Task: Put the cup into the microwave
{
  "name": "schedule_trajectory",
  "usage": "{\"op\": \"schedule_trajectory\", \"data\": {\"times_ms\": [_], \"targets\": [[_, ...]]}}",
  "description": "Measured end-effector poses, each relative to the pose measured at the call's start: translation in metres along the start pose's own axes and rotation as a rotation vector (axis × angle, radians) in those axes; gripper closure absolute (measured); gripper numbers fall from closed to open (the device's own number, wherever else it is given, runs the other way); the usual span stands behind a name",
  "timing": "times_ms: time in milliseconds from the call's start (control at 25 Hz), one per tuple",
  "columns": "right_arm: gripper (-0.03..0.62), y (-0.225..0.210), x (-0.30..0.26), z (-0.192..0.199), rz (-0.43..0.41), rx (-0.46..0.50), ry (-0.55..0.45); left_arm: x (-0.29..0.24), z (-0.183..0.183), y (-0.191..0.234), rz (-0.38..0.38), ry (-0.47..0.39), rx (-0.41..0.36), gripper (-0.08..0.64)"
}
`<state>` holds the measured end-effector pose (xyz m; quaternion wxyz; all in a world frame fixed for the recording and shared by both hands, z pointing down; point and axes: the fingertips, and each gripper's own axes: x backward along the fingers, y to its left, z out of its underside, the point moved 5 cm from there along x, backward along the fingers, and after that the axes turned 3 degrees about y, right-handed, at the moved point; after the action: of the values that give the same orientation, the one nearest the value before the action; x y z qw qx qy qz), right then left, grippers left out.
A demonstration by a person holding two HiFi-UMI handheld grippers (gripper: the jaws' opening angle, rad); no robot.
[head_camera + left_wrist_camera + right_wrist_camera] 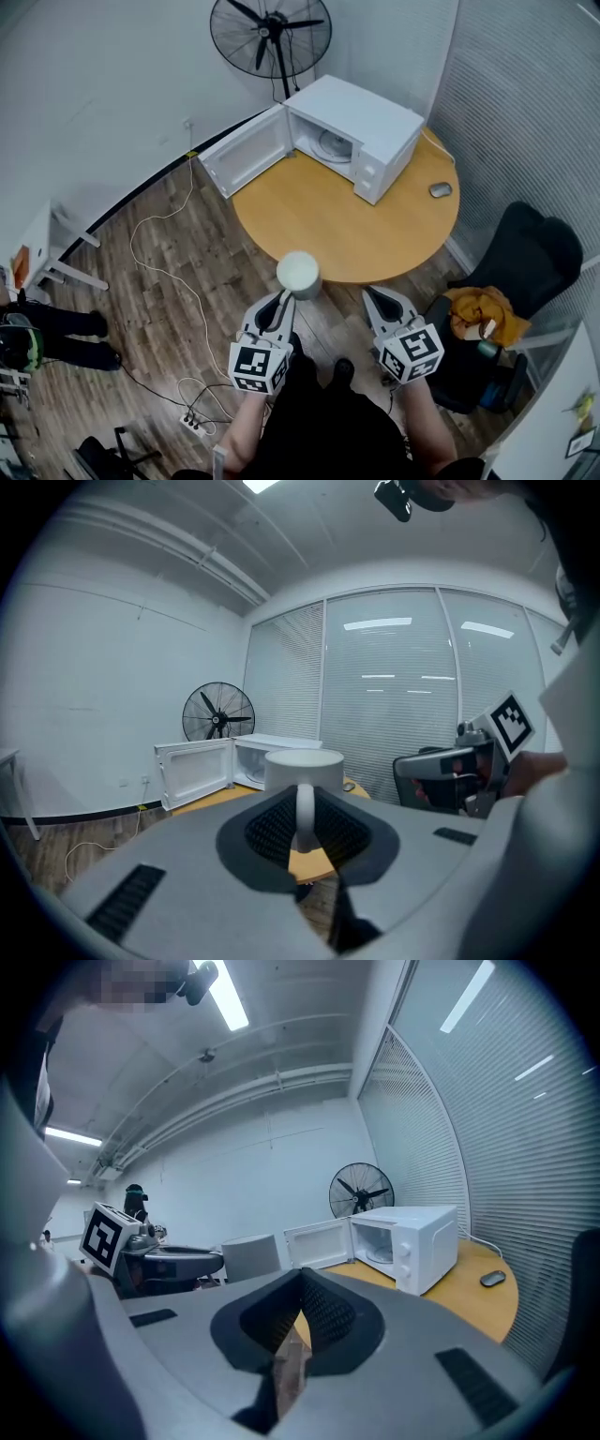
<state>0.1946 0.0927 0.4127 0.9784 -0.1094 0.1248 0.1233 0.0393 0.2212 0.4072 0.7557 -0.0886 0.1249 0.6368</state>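
A person stands at a round wooden table (330, 225) with a gripper in each hand. The left gripper (282, 299) pinches the handle (304, 810) of a pale cup (298, 274) between its fingers and holds the cup upright in the air at the table's near edge. The right gripper (370, 294) hangs beside it, its fingers pressed together with nothing between them. On the far side of the table, well apart from the cup, sits a white microwave (367, 128) with its door (246, 150) swung wide open. A computer mouse (440, 189) lies to the right of the microwave. A standing fan (272, 32) is behind the table and a black chair (528, 251) beside it.
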Motion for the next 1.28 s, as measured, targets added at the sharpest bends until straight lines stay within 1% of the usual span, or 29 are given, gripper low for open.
{"op": "schedule_trajectory", "data": {"times_ms": [200, 400, 600, 800, 1160, 1280], "targets": [[0.583, 0.0, -0.026, -0.006, 0.034, -0.024, 0.016, -0.018, -0.002, 0.026, 0.039, 0.01, -0.008, 0.518], [0.583, 0.001, -0.056, -0.016, 0.075, -0.051, 0.008, -0.036, -0.008, 0.055, 0.082, 0.008, -0.025, 0.518], [0.583, 0.001, -0.084, -0.023, 0.127, -0.063, 0.012, -0.054, -0.013, 0.084, 0.138, 0.002, -0.042, 0.518], [0.583, 0.005, -0.112, -0.029, 0.169, -0.07, 0.017, -0.073, -0.02, 0.114, 0.177, -0.003, -0.044, 0.518], [0.583, 0.012, -0.144, -0.024, 0.233, -0.103, 0.04, -0.095, -0.019, 0.15, 0.238, 0.002, -0.045, 0.518], [0.583, 0.012, -0.15, -0.023, 0.248, -0.107, 0.046, -0.103, -0.014, 0.158, 0.241, 0.015, -0.032, 0.518]]}}
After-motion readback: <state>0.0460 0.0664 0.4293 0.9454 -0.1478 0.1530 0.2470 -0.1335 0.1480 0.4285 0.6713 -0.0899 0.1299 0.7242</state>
